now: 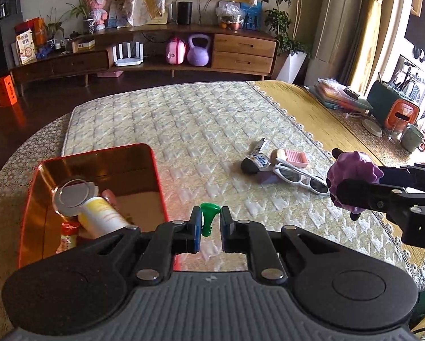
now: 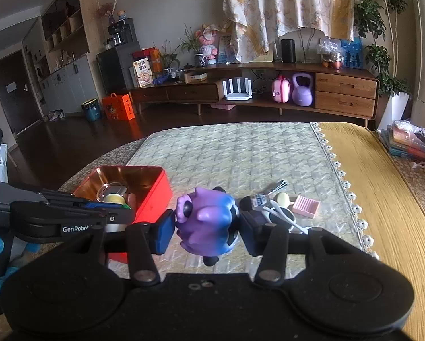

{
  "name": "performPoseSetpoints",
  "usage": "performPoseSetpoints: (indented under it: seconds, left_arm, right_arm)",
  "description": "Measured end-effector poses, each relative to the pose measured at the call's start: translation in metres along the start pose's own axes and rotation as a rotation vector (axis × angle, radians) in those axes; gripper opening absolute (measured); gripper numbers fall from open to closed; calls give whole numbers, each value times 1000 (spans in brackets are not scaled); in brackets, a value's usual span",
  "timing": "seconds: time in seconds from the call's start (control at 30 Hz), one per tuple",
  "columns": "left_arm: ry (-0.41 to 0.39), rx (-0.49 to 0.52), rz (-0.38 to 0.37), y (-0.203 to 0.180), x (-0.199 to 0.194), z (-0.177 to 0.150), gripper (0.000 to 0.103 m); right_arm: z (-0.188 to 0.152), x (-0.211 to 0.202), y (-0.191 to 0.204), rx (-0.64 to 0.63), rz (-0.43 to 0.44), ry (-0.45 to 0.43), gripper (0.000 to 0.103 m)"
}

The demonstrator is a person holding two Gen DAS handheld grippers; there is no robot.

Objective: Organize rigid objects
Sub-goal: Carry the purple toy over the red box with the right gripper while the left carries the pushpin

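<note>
Gripping a purple toy (image 2: 205, 221), right tongs (image 2: 206, 227) hover beside the red tin's rim (image 2: 152, 170).

Reads "GenRobot" in white on the left tool (image 2: 70, 221); other labels too blurred to make out.

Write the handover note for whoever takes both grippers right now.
Left gripper: holds a small green funnel near the red tin's right wall, not yet dropped in.
Right gripper: shut on the purple toy, in the air right of the tin.
Done: a bottle, a clear lid and a few small items lie in the tin.
Left: put in funnel and toy, then clear the pile on the mat: sunglasses, pink block, tube, other small bits.
</note>
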State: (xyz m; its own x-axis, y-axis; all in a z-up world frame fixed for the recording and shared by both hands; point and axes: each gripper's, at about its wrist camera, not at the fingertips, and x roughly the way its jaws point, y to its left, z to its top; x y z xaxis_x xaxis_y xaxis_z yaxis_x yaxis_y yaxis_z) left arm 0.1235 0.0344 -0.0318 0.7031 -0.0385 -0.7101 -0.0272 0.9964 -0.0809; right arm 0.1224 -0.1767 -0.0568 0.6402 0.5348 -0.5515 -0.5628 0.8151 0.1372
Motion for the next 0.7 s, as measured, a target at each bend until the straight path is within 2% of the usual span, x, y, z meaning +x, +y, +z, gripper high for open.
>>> performPoseSetpoints:
  seconds: [0.37, 0.7]
  left_arm:
    - [1, -56, 85, 66, -10, -6, 13]
    - [10, -100, 165, 123, 11, 3, 13]
  right_arm:
    - [9, 29, 55, -71, 66, 30, 49]
    - [19, 74, 92, -135, 92, 55, 49]
